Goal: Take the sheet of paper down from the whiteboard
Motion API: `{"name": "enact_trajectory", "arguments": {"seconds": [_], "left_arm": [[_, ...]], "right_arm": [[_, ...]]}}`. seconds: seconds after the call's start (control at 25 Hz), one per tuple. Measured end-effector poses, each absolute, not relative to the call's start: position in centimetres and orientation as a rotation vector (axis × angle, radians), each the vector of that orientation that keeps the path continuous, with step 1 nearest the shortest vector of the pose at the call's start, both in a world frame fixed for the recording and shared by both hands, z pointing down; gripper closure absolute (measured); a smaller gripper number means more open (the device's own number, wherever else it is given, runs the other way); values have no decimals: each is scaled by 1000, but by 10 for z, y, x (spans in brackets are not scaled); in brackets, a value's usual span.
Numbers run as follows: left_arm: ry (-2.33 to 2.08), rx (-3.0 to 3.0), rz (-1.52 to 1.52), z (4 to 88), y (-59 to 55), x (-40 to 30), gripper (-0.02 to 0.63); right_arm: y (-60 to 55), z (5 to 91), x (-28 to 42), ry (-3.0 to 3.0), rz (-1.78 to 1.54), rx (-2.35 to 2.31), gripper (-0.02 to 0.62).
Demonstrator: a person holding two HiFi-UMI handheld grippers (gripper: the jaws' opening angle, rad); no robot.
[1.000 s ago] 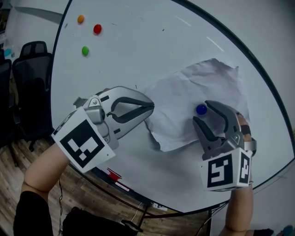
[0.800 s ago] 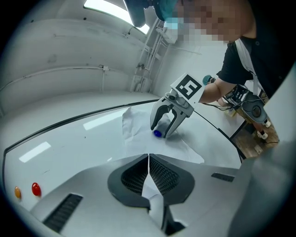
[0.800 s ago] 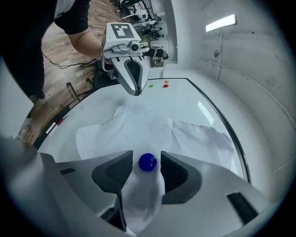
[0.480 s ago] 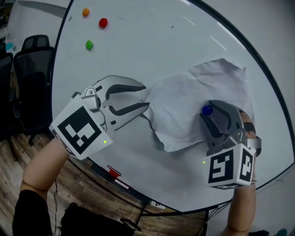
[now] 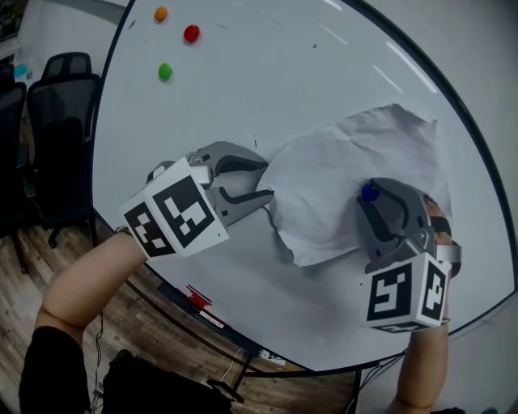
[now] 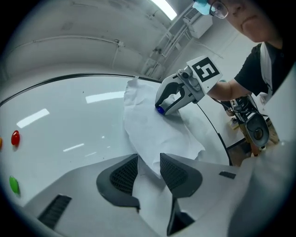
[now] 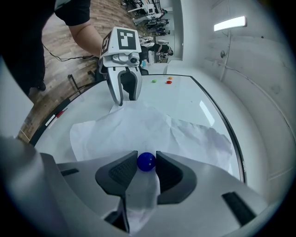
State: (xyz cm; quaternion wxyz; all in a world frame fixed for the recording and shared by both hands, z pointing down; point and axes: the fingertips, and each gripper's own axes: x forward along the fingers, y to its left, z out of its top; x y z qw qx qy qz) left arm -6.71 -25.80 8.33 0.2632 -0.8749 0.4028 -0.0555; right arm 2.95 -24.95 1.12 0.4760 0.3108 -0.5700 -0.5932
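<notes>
Though crumpled, sheet of paper [image 5: 340,174]: up on the whiteboard [image 5: 267,89], right of centre, pinned near its right side by a blue magnet [image 5: 369,192], lower left edge curling off the surface.
Left claw [image 5: 265,179]: released, jaws just been opening wide; paper's ragged left edge lying between the pads, not pinched.
Right claw [image 5: 375,196]: just been closing, now clenched on the blue magnet, pads touching it on both sides, paper beneath.
Spare magnets: orange magnet [image 5: 161,14], red magnet [image 5: 191,33], green magnet [image 5: 165,71], clustered at the board's upper left, well apart from the paper.
Background: black office chair [image 5: 61,97] beside the board's left rim, wood floor [image 5: 24,267] below.
</notes>
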Motion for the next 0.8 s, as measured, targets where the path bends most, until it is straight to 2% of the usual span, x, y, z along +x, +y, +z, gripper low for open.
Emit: {"name": "enact_trajectory", "arguments": {"seconds": [0.32, 0.8], "left_arm": [[1124, -2357, -170, 86, -266, -64, 582], [1132, -2341, -205, 85, -261, -65, 595]], "right_arm": [[-249, 11, 30, -1402, -1466, 768, 465], [-226, 11, 23, -1438, -1496, 751, 465]]}}
